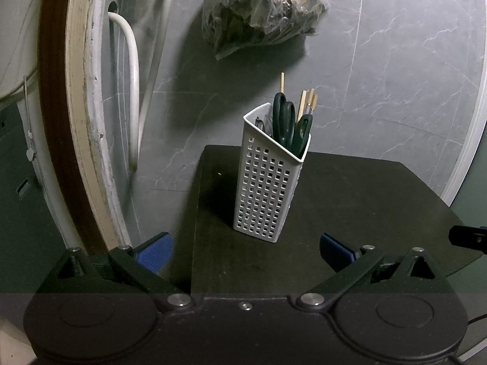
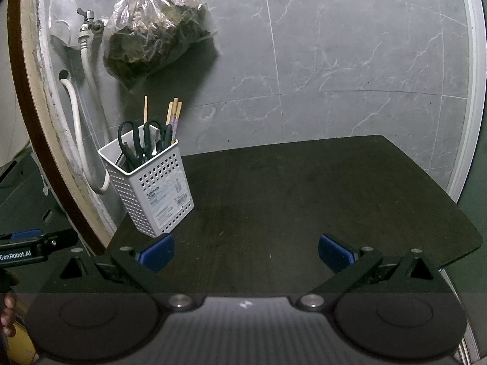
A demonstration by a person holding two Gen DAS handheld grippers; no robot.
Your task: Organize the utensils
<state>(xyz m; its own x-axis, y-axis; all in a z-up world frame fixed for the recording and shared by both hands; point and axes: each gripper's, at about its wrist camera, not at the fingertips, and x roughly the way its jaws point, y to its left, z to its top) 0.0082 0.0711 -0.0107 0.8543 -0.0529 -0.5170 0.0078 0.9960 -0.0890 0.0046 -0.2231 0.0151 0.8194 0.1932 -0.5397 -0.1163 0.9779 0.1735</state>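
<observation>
Hovering wide open and empty: left gripper (image 1: 246, 251) and right gripper (image 2: 246, 251), low over the dark table (image 2: 304, 197). Standing upright near its back-left corner: white perforated caddy (image 1: 268, 182), holding green scissors (image 1: 286, 121) and chopsticks (image 1: 307, 103). Hanging behind on the grey wall (image 2: 350, 45): plastic bag (image 1: 258, 6).

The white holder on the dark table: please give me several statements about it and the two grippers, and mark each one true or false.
1. The white perforated holder stands upright on the dark table. True.
2. The scissors lie flat on the table. False: they stand in the holder, handles up.
3. Wooden chopsticks stick out above the holder's rim. True.
4. The left gripper is shut on the holder. False: it is open and holds nothing.
5. The right gripper is open and empty. True.
</observation>
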